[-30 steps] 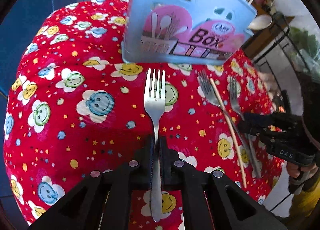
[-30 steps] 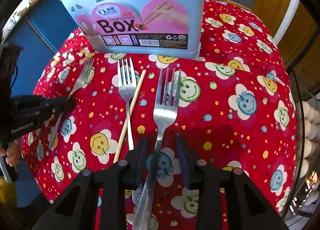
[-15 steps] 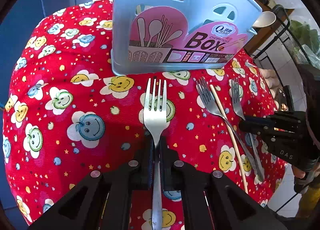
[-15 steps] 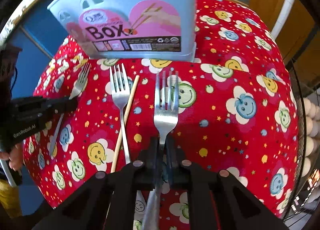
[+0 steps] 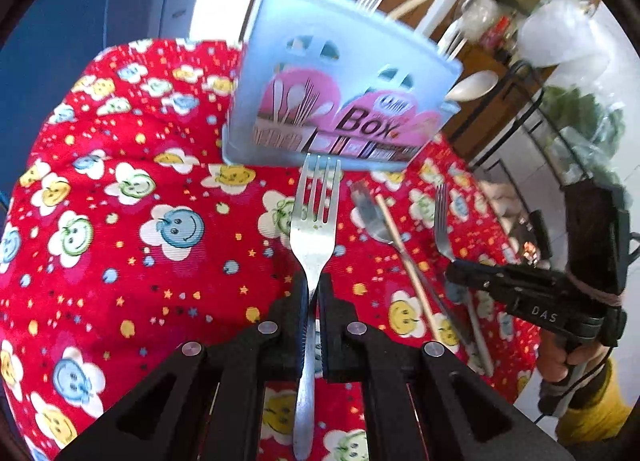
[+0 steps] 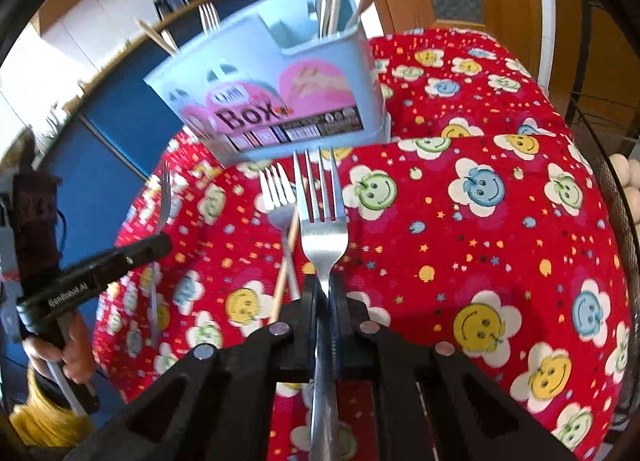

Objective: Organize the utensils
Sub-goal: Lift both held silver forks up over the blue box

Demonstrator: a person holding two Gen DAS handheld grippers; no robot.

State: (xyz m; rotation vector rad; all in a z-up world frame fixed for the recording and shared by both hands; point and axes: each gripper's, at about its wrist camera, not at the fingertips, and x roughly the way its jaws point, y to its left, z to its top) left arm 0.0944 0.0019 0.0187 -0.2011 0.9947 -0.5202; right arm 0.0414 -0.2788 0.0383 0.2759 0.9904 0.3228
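1 fork [image 5: 314, 229] is clamped at the neck by the left gripper [image 5: 313, 293] and another fork [image 6: 322, 221] likewise by the right gripper [image 6: 325, 293], tines forward, presumably for dropping into the blue utensil box [image 6: 280, 101]. The right jaws have just been closing on that handle. The box stands just beyond both sets of tines; 1 fork [image 6: 276, 197] and 1 chopstick [image 6: 286, 265] lie on the red tablecloth [image 6: 480, 241] between the grippers.
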